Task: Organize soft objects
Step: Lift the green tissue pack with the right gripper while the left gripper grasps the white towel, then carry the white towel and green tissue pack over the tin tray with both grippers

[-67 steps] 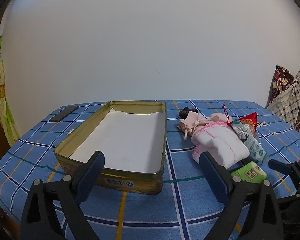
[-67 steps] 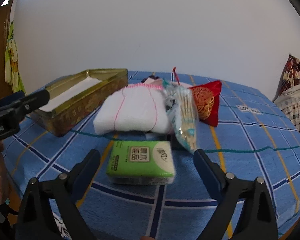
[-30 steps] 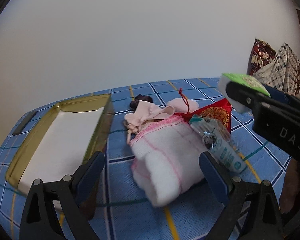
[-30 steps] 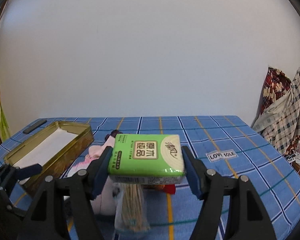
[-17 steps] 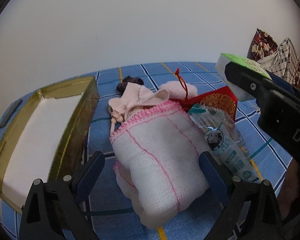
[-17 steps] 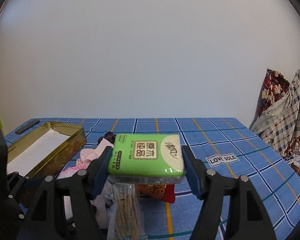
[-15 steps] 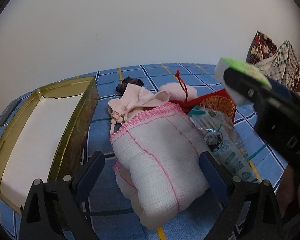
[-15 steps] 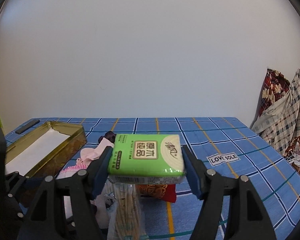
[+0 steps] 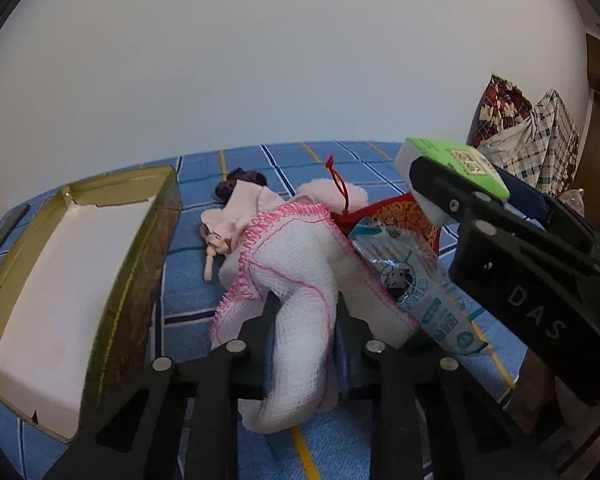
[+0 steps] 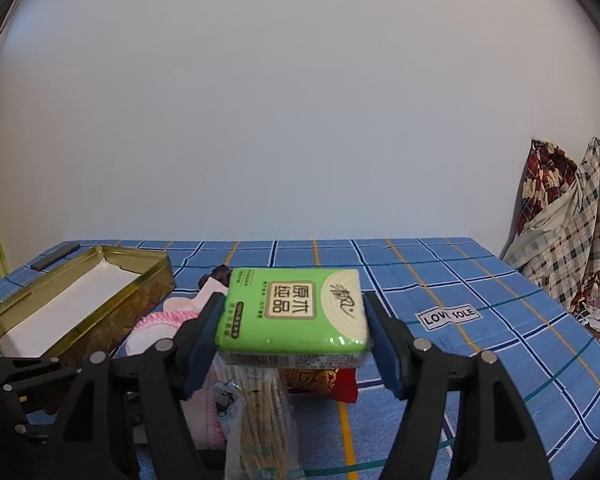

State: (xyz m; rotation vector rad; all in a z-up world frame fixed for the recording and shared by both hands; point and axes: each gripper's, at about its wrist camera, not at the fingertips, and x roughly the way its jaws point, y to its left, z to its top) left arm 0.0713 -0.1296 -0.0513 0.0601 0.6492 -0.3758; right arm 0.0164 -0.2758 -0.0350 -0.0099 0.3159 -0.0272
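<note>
Beside the tin (image 9: pixel 140 280), empty at the tabletop's left edge: left gripper (image 9: pixel 304 320) closing on towel (image 9: pixel 300 272), right gripper (image 10: pixel 296 336) clamping tissue pack (image 10: pixel 294 312) aloft; nothing boxed yet, pouch (image 9: pixel 400 216) and swabs (image 9: pixel 412 280) remaining.

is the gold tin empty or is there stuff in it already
Empty: the gold tin shows only its bare white bottom; the soft things lie outside on the blue cloth.

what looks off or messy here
The white towel is bunched and pinched where the left gripper is closing on it. The gold tin sits empty, its white liner torn at the corners. The soft items lie heaped beside it.
</note>
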